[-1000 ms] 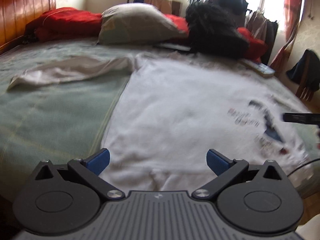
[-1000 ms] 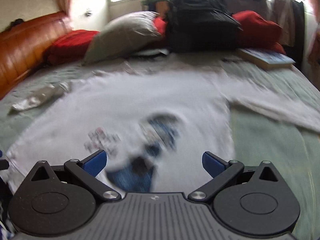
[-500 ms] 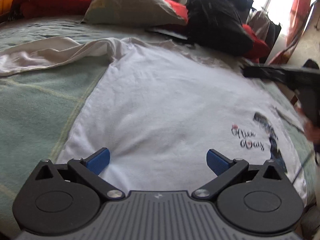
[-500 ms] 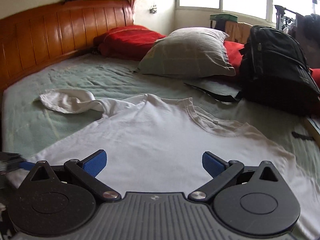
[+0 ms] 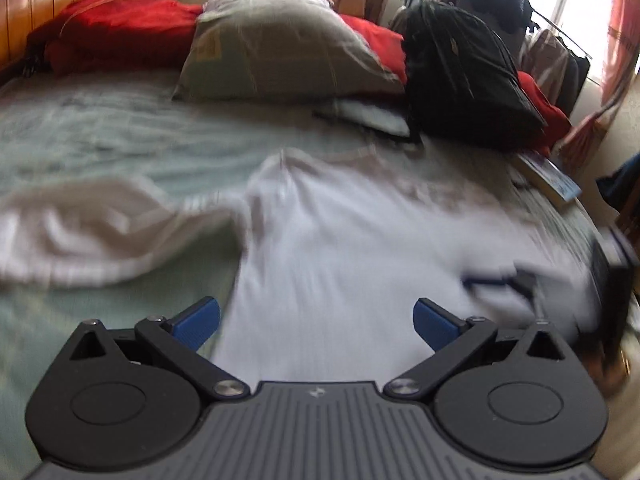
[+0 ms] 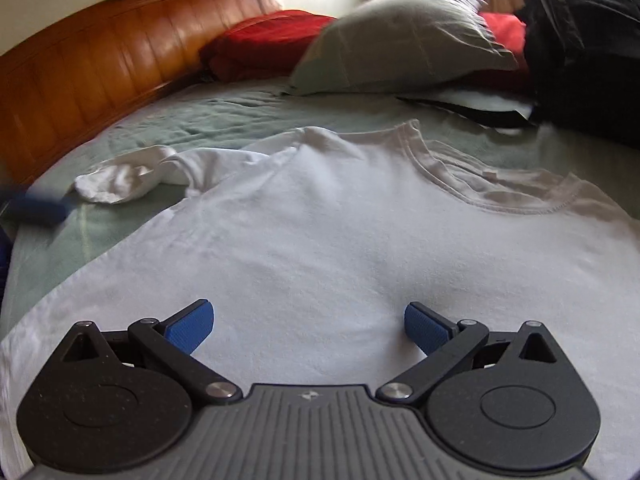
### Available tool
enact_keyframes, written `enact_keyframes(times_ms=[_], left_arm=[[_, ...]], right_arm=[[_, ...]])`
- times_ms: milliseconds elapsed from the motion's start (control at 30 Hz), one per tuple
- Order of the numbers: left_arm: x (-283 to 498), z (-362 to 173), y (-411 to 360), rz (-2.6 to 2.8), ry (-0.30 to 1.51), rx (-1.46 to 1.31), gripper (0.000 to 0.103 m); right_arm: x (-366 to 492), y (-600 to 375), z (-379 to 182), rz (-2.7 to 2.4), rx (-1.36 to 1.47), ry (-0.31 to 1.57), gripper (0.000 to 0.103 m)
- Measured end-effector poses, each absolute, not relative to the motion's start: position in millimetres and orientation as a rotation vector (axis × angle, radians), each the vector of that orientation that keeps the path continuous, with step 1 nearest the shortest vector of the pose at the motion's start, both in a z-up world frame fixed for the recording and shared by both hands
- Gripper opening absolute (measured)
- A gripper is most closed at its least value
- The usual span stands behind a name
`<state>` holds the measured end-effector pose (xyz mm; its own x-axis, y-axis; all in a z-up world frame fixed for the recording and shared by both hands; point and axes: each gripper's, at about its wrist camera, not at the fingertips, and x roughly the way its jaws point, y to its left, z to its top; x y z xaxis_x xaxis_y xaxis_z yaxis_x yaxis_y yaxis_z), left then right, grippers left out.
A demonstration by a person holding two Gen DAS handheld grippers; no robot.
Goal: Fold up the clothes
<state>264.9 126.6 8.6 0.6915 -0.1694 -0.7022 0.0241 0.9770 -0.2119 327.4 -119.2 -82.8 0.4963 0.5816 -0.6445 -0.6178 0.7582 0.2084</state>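
Note:
A white T-shirt (image 6: 328, 232) lies spread flat on the green bedspread (image 6: 224, 116), collar toward the pillows, its left sleeve (image 6: 128, 176) crumpled. In the left wrist view the shirt (image 5: 360, 240) is blurred, the sleeve (image 5: 88, 232) to its left. My left gripper (image 5: 316, 322) is open and empty just above the shirt's left edge. My right gripper (image 6: 308, 326) is open and empty low over the shirt's middle. The right gripper shows blurred at the right of the left wrist view (image 5: 520, 280); the left gripper's blue finger shows at the left edge of the right wrist view (image 6: 36, 208).
A grey pillow (image 6: 404, 40), red bedding (image 6: 264, 40) and a black backpack (image 6: 580, 48) lie at the head of the bed. A wooden headboard (image 6: 92, 76) runs along the left. A book (image 5: 552, 180) lies near the bed's right edge.
Both grippers have moved forward over the shirt toward the collar. The left view now points more at the left sleeve and is blurred with motion. Both stay open.

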Motion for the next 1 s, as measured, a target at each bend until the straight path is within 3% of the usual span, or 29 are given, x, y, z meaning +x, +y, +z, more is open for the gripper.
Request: enact_keyframes(times_ms=[167,400,533,767,1000], left_arm=[[354.6,10.2,122.4,-0.149,0.812,-0.272,0.102],[442.6,-36.1,139.9,-0.146,0.935,-0.499,0.102],[463.1,-64.4,146.6,-0.109,0.993,-0.554,0.102],[490.9,-74.9,148.7,-0.031,0.914,-0.513,0.102],[477.5,-42.3,126.4,-0.078,0.818,-0.435,0.102]], right_arm=[[329.0,-128.7,-84.2,0.768,-0.006,0.742,0.103],[328.0,-129.5,-86.5,0.782,-0.014,0.722,0.103],[327.4,-129.0,-87.1,0.779,-0.018,0.718,0.103],[326.2,-127.5,-88.0,0.773,-0.031,0.713,0.103],[325.9,-127.2,-88.2,0.772,-0.031,0.711,0.103]])
